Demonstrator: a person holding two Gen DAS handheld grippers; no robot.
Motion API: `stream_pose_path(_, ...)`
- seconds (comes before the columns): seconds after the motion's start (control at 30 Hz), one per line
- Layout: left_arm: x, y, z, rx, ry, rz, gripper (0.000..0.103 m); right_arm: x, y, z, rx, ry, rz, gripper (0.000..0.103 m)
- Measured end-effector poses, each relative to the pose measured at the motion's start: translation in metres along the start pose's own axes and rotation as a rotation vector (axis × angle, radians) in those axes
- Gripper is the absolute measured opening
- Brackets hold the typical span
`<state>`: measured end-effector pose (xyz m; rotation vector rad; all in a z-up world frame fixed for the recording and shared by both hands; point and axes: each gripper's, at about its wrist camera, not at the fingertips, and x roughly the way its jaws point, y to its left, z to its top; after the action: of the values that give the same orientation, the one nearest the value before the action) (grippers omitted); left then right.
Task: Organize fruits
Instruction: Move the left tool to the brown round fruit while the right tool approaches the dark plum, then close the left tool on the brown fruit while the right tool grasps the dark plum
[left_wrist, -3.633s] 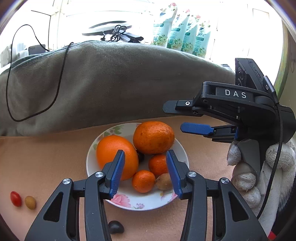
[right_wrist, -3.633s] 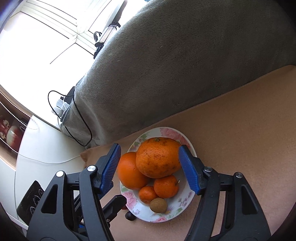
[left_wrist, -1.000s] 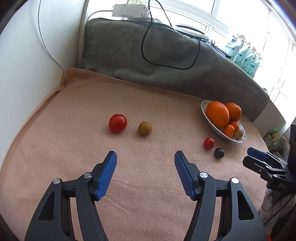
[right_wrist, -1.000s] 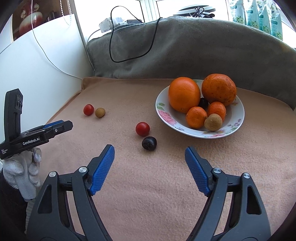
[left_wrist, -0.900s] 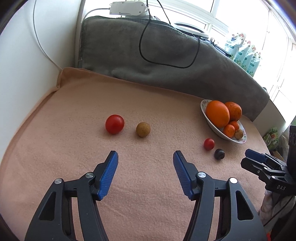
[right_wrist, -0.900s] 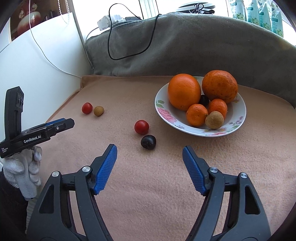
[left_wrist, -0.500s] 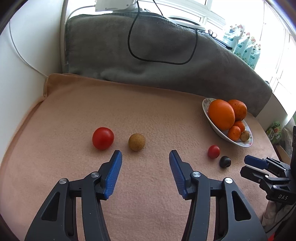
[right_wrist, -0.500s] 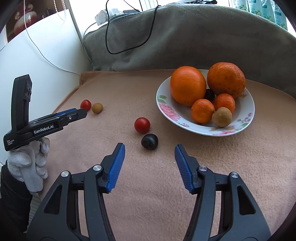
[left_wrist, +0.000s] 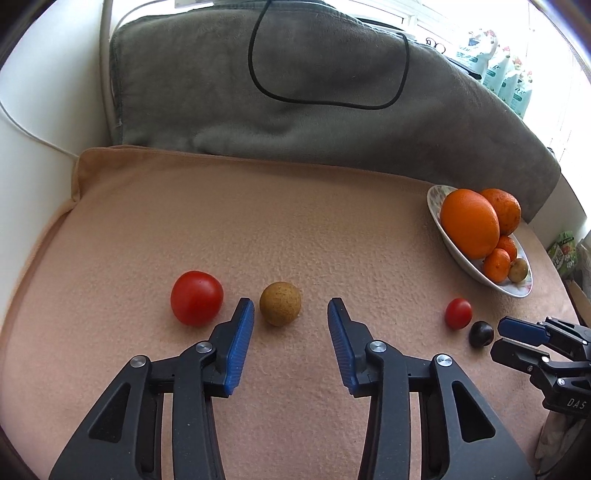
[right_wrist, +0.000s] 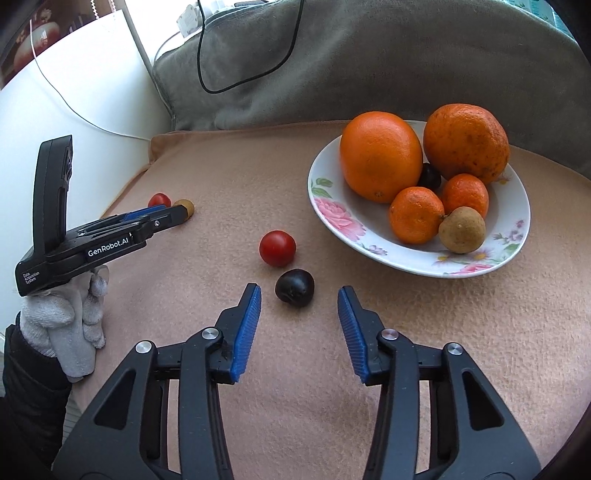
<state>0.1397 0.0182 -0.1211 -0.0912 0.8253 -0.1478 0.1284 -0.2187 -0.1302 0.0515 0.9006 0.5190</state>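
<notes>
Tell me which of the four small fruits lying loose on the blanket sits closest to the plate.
The small red cherry tomato beside the dark plum-like fruit; the other tomato and tan fruit lie far off.

A peach blanket (left_wrist: 295, 229) carries a tomato (left_wrist: 197, 302) left of the left jaws, a longan (left_wrist: 280, 303) just ahead between them, a plate (right_wrist: 332, 218) right of the right jaws, a plum (right_wrist: 294, 287) ahead, another tomato (right_wrist: 277, 248) beyond.

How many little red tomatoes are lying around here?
2. One red tomato lies left of the brown fruit; the other tomato lies beside the dark fruit, near the plate. More may hide behind the oranges.
</notes>
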Motion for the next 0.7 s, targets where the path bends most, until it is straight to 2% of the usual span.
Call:
stream_pose_path(0.37, 0.016, 0.004, 0.005, -0.008, 0.042, -0.009, 0.036, 0.013, 0.008, 0.004, -0.03, 0.028, -0.01, 0.04)
stream_pose_path(0.63, 0.022, 0.011, 0.007, -0.025, 0.049, -0.007, 0.024, 0.02, 0.014, 0.004, -0.05, 0.039, -0.041, 0.031)
stream_pose_path(0.7, 0.024, 0.014, 0.007, -0.03, 0.047, -0.011, 0.024, 0.022, 0.014, 0.005, -0.046, 0.039, -0.05, 0.027)
